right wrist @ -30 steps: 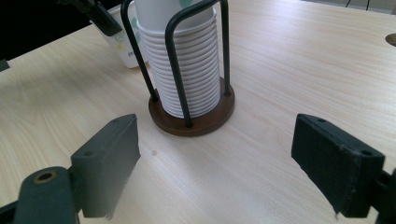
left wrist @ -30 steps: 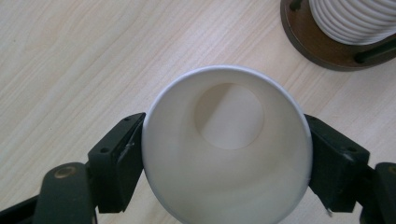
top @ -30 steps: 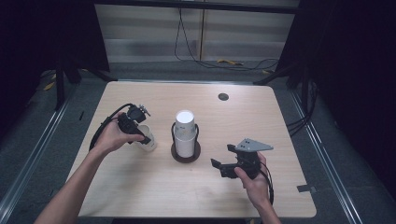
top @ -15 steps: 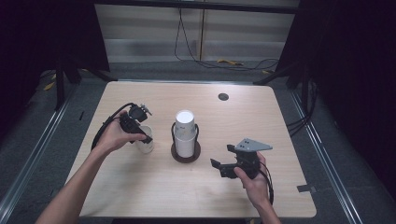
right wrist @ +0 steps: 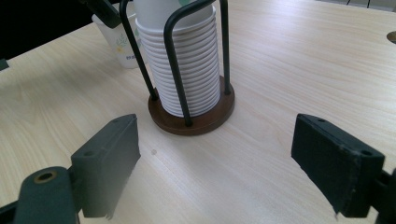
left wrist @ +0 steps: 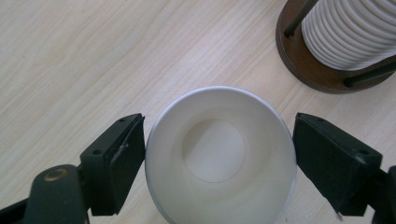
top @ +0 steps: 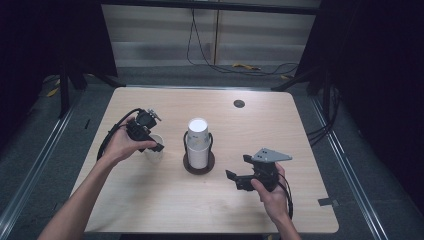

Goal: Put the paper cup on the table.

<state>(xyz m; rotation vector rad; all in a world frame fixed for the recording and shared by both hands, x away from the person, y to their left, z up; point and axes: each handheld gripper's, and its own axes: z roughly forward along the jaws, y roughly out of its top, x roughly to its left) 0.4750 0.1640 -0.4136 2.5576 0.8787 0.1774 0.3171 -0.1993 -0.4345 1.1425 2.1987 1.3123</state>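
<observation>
We're seeing the left gripper sitting over a white cup left of the cup stack in its holder; the right gripper is hovering near-right, jaws spread, on the wooden table.

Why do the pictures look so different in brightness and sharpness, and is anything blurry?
High view: the table is lit while its surroundings are nearly black. Left gripper view: the paper cup is bright and soft-edged, its lower rim blurred. Right gripper view: the cup stack is fairly sharp, while the near fingers are slightly blurred.
</observation>
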